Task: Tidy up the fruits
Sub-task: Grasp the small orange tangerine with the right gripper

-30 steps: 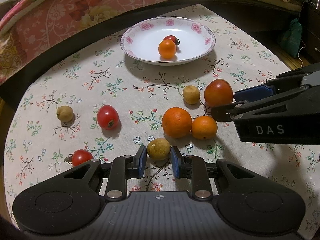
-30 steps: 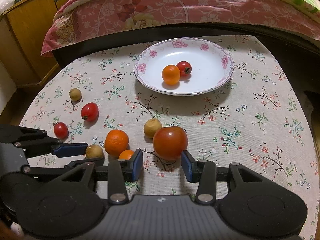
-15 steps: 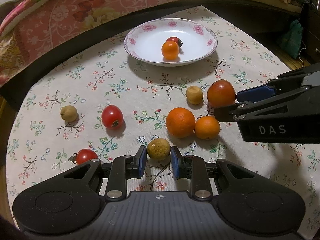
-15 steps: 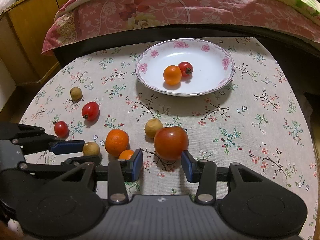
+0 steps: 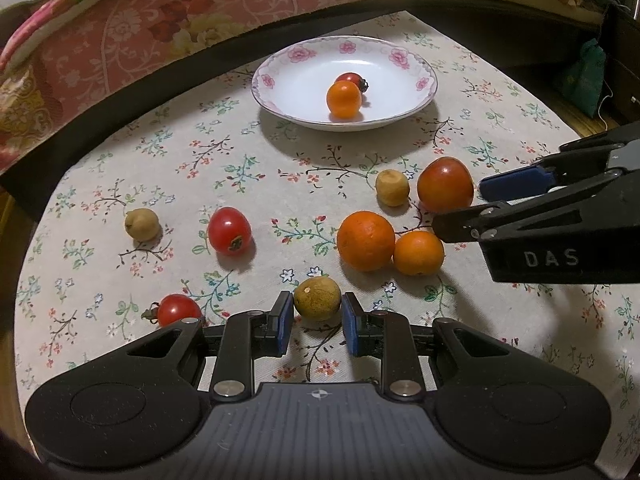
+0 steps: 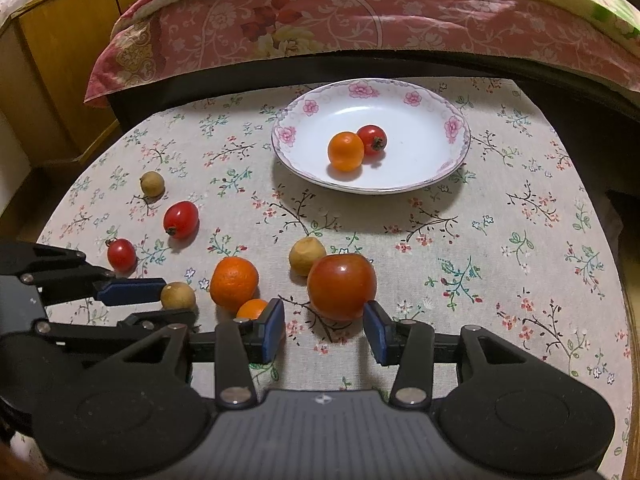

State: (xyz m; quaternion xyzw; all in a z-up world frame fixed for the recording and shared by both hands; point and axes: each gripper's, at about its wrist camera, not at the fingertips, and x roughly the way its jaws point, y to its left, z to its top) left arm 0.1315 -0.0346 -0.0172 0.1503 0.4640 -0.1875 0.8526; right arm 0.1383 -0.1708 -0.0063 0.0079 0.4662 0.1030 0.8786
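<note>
My left gripper (image 5: 316, 316) sits low at the near edge of the floral tablecloth (image 5: 248, 184), its blue pads pinching a small round brownish-yellow fruit (image 5: 317, 298). Just left of it lies a small red cherry tomato with a stem (image 5: 178, 309).

My right gripper (image 6: 324, 326) is opening: the large glossy red tomato (image 6: 342, 286) sits between the pads, the right one close against it, the left one clear of it. A small orange (image 6: 251, 308) is tucked just beside the left pad, touching a bigger round orange (image 6: 234, 282).

Behind the large tomato rests a second tan fruit (image 6: 306, 255), touching it or nearly so. Toward the cloth's left edge are an oval red tomato (image 6: 181, 219) and a third tan fruit (image 6: 152, 183).

Near the far edge stands the white plate with pink flowers on its rim (image 6: 452, 124), holding a little orange fruit (image 6: 345, 151) and a red cherry tomato (image 6: 373, 139), touching.
</note>
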